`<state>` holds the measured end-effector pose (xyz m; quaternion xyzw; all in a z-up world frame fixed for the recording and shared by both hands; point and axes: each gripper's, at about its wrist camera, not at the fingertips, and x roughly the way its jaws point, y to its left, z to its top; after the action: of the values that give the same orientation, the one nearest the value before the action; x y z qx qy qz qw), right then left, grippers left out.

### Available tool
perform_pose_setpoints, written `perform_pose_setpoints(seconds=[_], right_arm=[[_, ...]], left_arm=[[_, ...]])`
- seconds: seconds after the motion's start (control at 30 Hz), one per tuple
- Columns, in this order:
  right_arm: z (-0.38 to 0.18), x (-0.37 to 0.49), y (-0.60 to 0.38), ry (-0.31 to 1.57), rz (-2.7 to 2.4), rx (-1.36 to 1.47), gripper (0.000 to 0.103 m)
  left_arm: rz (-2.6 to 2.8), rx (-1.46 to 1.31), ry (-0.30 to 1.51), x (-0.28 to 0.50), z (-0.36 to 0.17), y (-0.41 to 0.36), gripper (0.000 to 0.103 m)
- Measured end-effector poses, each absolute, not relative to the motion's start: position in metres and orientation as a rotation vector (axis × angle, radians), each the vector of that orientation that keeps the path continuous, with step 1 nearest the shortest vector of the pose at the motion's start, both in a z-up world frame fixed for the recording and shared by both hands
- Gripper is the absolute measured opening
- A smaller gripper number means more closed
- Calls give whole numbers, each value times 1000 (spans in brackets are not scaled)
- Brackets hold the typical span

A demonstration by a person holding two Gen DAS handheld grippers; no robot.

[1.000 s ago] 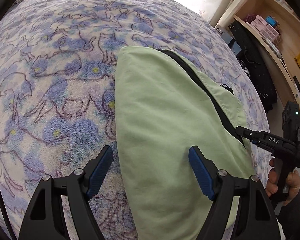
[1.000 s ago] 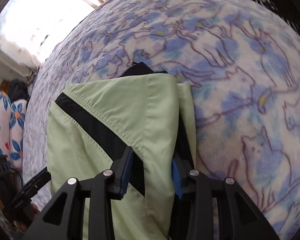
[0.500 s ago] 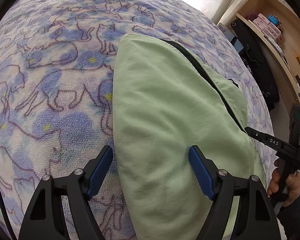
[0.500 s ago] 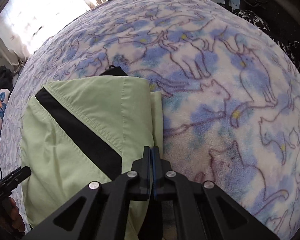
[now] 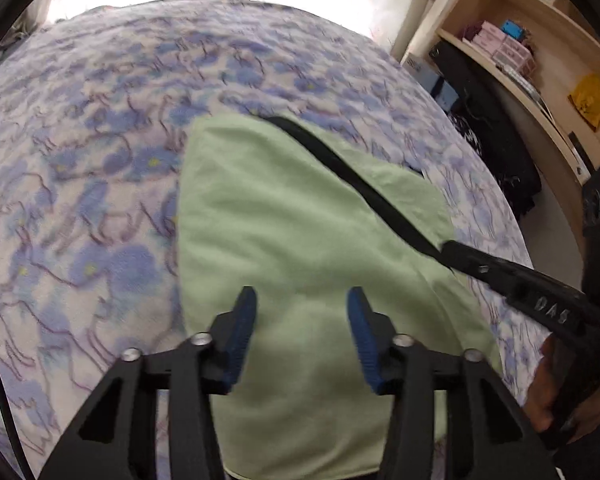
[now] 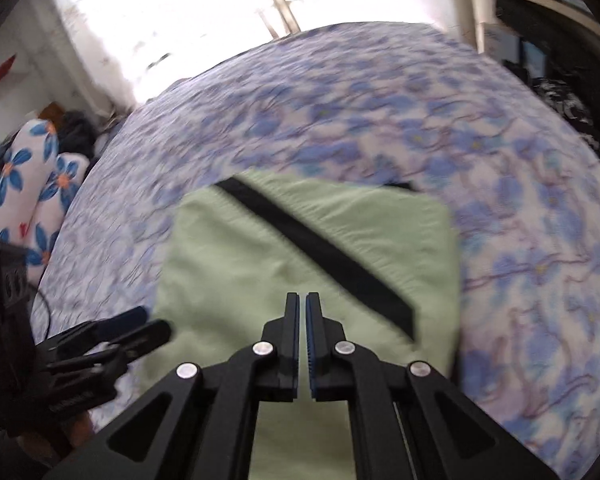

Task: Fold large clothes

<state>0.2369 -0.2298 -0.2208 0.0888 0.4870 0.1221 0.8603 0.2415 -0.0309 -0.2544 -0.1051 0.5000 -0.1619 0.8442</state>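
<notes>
One folded green garment [image 5: 300, 232] on the bed [image 5: 100, 200], long axis running away from both cameras.
Left gripper [image 5: 302, 320]: jaws just narrowed, parted, grasping nothing. Right gripper [image 6: 302, 320]: jaws clenched, empty, above garment; one black stripe [image 6: 320, 256] diagonal.

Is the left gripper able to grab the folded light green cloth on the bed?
Probably yes. The left gripper hangs right over the folded light green cloth, its jaws just narrowed yet apart with nothing between them, nothing blocking.

Bright daylight from a blown-out window [image 6: 220, 20] behind the bed – heavy glare. Motion-blurred blanket [image 5: 100, 160], fisheye-bent edges, dark vignetted corners
</notes>
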Motion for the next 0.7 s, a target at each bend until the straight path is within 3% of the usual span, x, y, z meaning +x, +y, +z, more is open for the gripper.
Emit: perform_pose_setpoints(seconds=[0.17,0.33,0.43,0.6,0.7], right_arm=[[-267,231,-238,1145,155,99,3],[-275,218,-307,1138,28,207,0],[-270,214,-295,1137,14,105,0],[-263,205,-289,1140,-1,142,3],[-256,203,-288,1138,-3,172,3]], left_arm=[[-328,-142,1044,231,-266,-41,41],[-358,-142,1045,230,-267,-37,41],[-358,-132,1050,229,-267,-35,41],[-345,-164,1069,230,-265,-34,57],[-338,-169,1083,228,-263,-33,59]])
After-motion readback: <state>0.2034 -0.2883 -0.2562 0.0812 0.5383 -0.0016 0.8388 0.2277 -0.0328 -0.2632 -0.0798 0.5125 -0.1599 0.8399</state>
